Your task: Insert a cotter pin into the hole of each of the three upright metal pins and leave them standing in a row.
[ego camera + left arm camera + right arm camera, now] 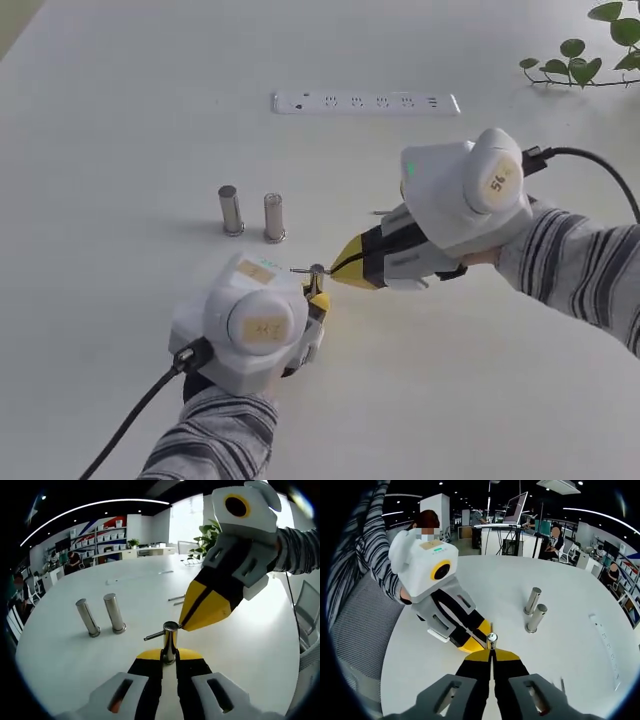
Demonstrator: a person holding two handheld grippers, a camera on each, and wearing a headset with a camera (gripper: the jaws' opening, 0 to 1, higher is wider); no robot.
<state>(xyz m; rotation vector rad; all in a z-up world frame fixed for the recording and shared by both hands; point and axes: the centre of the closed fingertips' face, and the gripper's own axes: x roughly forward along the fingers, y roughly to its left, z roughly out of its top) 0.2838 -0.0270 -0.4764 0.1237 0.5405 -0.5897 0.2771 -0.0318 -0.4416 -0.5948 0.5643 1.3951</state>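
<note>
Two metal pins point(232, 210) point(274, 217) stand upright side by side on the white table. A third metal pin point(316, 273) is held upright in my left gripper point(318, 295), whose jaws are shut on its shaft point(170, 645). My right gripper point(338, 270) comes in from the right, shut on a thin cotter pin. That cotter pin point(154, 636) passes through the hole near the held pin's top, and its tip sticks out on the far side. In the right gripper view, the pin's head point(492, 638) sits just past my shut right gripper point(492, 652).
A white power strip point(366, 102) lies at the back of the table. A trailing plant point(590, 60) is at the far right corner. Spare cotter pins point(176, 599) lie on the table beyond the held pin. People sit at desks in the background.
</note>
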